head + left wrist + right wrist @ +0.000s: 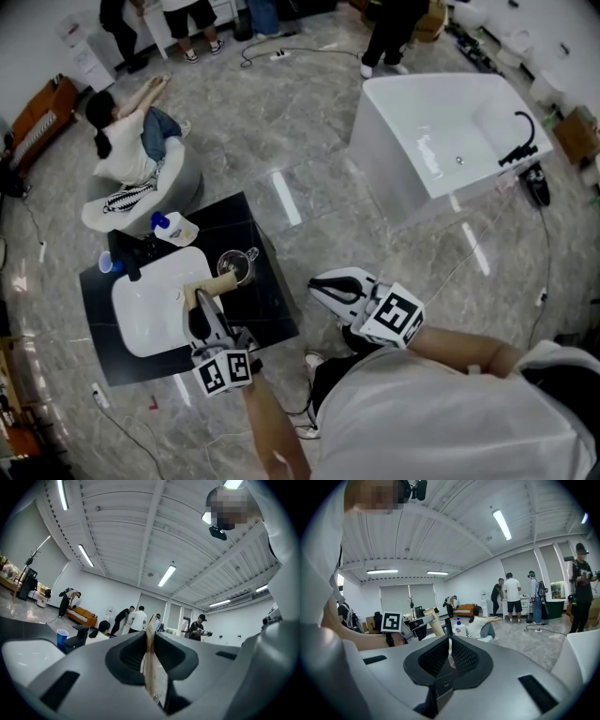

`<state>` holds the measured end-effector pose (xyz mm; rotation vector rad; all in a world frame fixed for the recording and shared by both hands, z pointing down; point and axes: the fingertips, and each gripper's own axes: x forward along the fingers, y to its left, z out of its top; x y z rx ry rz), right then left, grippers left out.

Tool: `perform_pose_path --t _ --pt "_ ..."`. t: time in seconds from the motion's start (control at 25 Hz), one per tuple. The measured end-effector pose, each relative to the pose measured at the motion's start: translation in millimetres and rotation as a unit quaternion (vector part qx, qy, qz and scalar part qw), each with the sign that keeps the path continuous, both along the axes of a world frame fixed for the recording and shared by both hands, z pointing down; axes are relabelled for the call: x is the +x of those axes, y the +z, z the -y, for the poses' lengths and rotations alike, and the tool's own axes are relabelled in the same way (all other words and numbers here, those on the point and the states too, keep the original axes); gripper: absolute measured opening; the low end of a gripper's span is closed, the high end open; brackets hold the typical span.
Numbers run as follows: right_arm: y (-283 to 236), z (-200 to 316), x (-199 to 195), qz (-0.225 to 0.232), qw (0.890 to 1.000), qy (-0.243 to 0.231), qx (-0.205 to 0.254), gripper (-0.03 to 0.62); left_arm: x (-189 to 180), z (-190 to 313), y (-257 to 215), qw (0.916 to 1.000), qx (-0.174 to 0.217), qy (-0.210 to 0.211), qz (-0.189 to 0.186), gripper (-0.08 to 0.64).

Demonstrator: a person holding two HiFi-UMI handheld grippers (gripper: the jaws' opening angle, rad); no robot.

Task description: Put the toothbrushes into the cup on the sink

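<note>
A clear glass cup [236, 265] stands on the black table next to the white sink [150, 314]. My left gripper [194, 300] hovers over the sink's right rim, shut on a flat beige toothbrush pack [214, 285] that points toward the cup. In the left gripper view the pack [151, 667] shows edge-on, pinched between the jaws of that gripper [151, 644]. The right gripper view shows the pack [436, 625] slanting up from the left gripper [417, 624]. My right gripper [314, 285] hangs right of the table over the floor. Its jaws [450, 645] are shut with nothing in them.
A black faucet [131, 258], a blue cup [106, 265] and a soap bottle [173, 228] stand on the table's far side. A person sits on a white beanbag [141, 192] just beyond. A white bathtub [441, 141] stands far right. Other people stand at the back.
</note>
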<state>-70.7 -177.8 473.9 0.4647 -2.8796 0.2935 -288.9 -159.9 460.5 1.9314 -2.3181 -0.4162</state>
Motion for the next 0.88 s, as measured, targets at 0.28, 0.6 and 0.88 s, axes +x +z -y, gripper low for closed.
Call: perform_pose_path --t 0.28,0.6,0.88 --pt "4.6 2.8 -6.4 -0.004 1.0 -0.007 0.0 0.044 -12.4 8.3 20.3 0.9999 -0.002 -0.006 -0.014 0.055" --pt "2.4 6.8 -8.5 -0.002 1.0 -0.005 0.006 0.044 -14.9 22.8 32.4 0.9998 -0.006 -0.001 -0.018 0.055" --pt "5.0 6.8 -6.2 -0.006 1.0 0.003 0.009 0.043 -10.0 34.0 50.6 0.9992 -0.031 0.013 -0.021 0.055"
